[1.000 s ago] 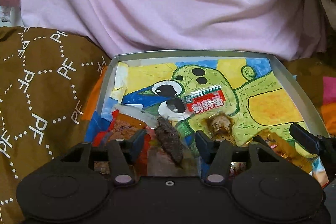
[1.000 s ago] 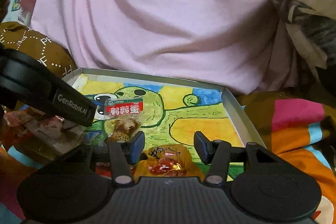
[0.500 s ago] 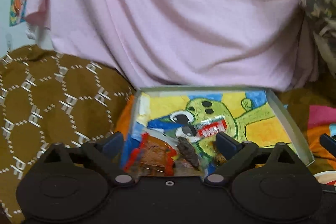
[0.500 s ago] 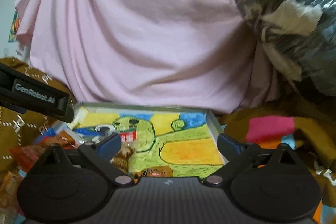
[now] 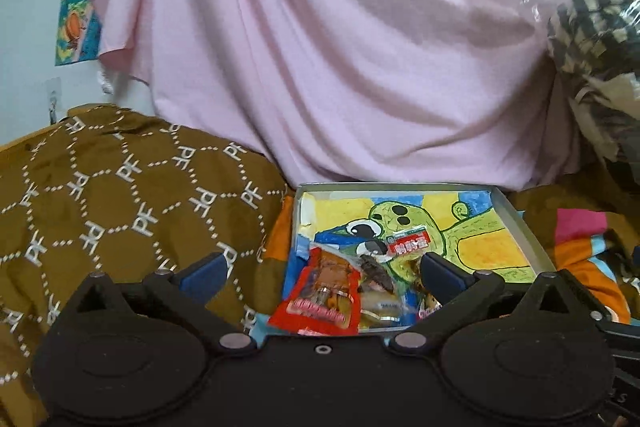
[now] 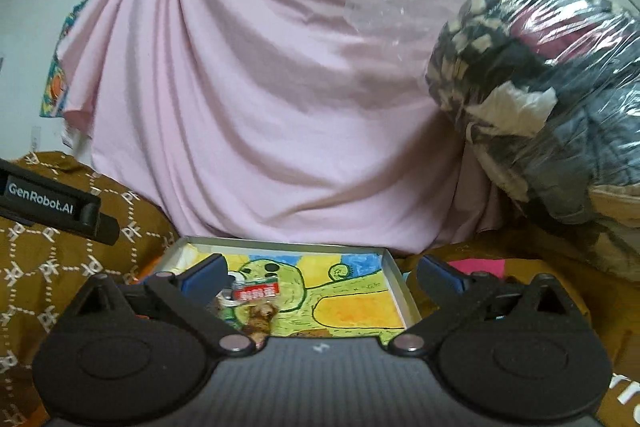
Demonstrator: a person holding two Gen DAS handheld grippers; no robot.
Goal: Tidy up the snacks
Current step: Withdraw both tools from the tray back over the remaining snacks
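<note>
Both your grippers hang wide open over the snack tray, holding nothing.

Your left gripper (image 5: 322,273) shows its jaws spread wide at the bottom of its view; behind them, in the lower centre, the shallow tray (image 5: 516,217) with a green cartoon drawing holds the snacks: a red packet (image 5: 320,293) at the tray's lower left, a dark piece (image 5: 376,273) beside it, and a small red-labelled pack (image 5: 410,241) further up. The packets nearest you are cut off by the gripper body, and their print is too blurred to read. Your right gripper (image 6: 320,277) is just as wide; there the same red-labelled pack (image 6: 256,291) lies in the lower centre, and the tray's near edge is hidden. A pink cloth (image 6: 260,87) fills the background.
</note>
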